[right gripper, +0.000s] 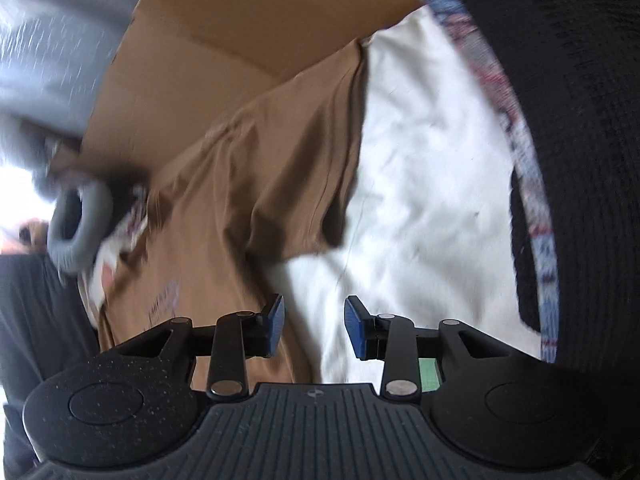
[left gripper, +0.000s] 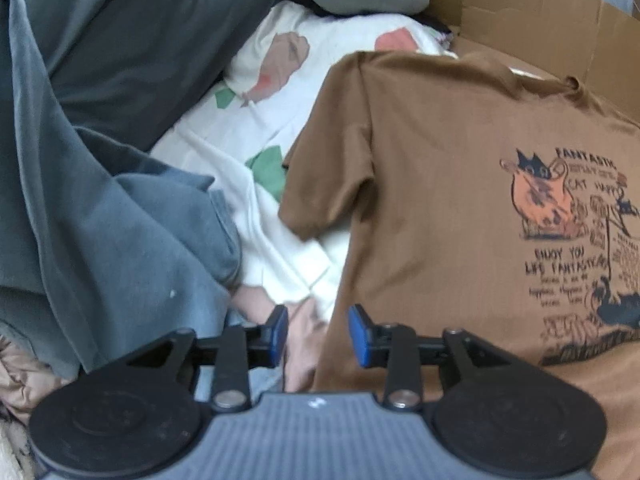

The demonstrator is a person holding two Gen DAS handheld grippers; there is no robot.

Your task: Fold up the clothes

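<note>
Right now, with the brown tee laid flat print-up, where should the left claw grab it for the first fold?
Probably the short sleeve of the brown tee, at its hem. It lies loose on the white sheet, sticking out sideways, so its edge is free to pinch. Come in from the sheet side; the left claw is open and empty, hovering near the tee's side edge.
</note>
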